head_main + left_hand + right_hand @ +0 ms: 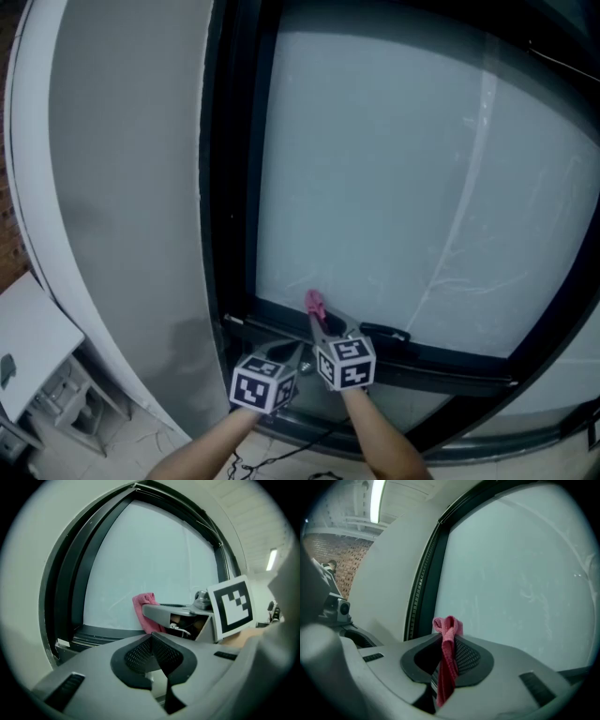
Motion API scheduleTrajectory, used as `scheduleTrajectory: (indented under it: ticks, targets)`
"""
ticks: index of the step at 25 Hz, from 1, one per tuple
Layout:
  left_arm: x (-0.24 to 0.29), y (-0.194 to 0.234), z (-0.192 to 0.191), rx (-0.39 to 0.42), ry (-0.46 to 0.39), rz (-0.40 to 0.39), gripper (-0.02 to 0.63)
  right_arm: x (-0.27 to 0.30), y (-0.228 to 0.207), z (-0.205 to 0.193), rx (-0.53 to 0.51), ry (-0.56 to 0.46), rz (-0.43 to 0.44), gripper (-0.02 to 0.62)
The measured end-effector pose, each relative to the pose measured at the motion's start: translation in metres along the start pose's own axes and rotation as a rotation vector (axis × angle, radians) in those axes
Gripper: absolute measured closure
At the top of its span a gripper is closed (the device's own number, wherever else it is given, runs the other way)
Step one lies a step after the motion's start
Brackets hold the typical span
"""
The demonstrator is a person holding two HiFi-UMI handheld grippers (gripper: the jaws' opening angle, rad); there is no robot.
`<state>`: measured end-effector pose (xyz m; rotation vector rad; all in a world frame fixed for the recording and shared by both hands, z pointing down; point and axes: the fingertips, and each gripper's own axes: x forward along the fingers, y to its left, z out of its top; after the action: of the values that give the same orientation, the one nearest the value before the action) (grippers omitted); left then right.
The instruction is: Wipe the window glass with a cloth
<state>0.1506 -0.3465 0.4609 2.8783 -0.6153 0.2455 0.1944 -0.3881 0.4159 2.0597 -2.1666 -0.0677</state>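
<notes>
A pink cloth (pixel 315 302) is being grasped by the right gripper (pixel 320 324), whose jaws are being clenched on it. In the right gripper view the cloth (pixel 446 625) is being pinched between the two jaws, with a small bunch standing above the tips and a strip hanging down between them. The bunched end is being held at the lower left corner of the window glass (pixel 403 169), just above the bottom rail of the dark frame (pixel 234 187). Whether the cloth is touching the glass cannot be told.

The left gripper (pixel 287 356) is being held just beside the right one and lower, in front of the bottom rail. Its jaws are being pressed together on nothing, as is being shown in the left gripper view, where the closed tips (pixel 152 638) are being pointed toward the pane. Faint streaks are being shown across the glass. A black handle (pixel 384 333) is being carried on the bottom rail, just to the right of the right gripper.
</notes>
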Motion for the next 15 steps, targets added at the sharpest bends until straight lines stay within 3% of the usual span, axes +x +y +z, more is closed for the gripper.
scheduleTrajectory:
  ticks: [7, 15]
  targets:
    - [-0.005, -0.001, 0.006, 0.017, -0.005, 0.001, 0.603, -0.008, -0.006, 0.036, -0.025, -0.054, -0.006, 0.549]
    - [0.008, -0.017, 0.017, 0.058, -0.022, -0.040, 0.604, -0.034, -0.075, 0.052, -0.116, -0.040, -0.172, 0.549]
